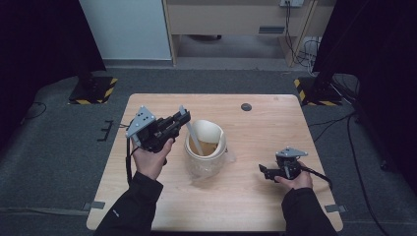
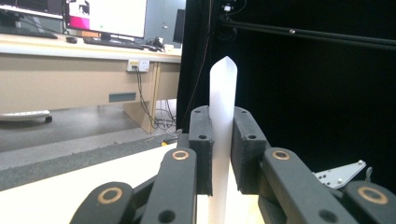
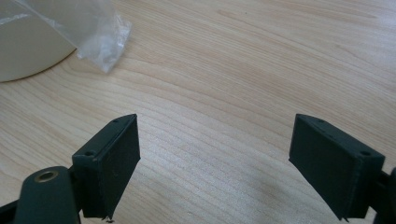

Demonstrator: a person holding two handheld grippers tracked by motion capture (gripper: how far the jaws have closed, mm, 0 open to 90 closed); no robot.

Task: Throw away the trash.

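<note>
A cream cup stands at the middle of the wooden table, with brown liquid inside and its lid tipped up at the back. A white plastic stick leans into the cup. My left gripper is shut on the stick's upper part, left of the cup. In the left gripper view the stick rises between the two black pads, its pointed tip above them. My right gripper rests low at the right of the table, open and with nothing in it.
A clear plastic wrapper lies against the cup's front; its corner shows in the right gripper view. A small dark disc sits near the table's far edge. Bare wood surrounds the right gripper.
</note>
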